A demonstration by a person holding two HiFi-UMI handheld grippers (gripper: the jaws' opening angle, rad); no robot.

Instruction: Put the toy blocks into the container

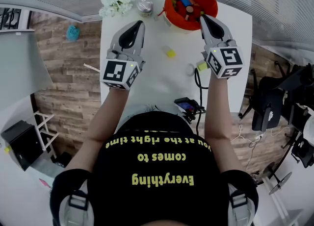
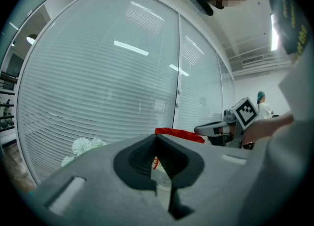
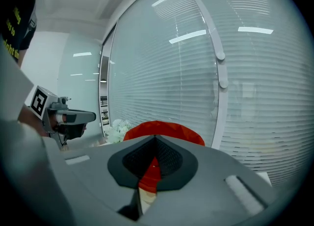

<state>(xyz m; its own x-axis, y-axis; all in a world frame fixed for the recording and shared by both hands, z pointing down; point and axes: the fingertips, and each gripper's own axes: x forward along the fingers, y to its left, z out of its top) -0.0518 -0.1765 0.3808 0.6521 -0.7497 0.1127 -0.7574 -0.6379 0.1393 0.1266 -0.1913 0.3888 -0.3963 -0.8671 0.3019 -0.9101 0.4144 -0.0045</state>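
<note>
White surface [image 1: 152, 80] runs away from the person. A red container [image 1: 170, 5] stands at its far end, right of centre, with several toy blocks [image 1: 185, 3] inside.

The left gripper [image 1: 140, 24] is held over the surface, left of the container. Its fingers are pressed together with nothing between them. The right gripper [image 1: 202, 18] has its tip at the container's near rim, fingers likewise closed and empty.

White flowers [image 1: 117, 0] and a metal can [image 1: 144, 7] sit at the far left.

One yellow block [image 1: 170, 52] lies on the surface between the grippers. A second yellow piece [image 1: 201, 65] lies just beside the right gripper, partly hidden.
</note>
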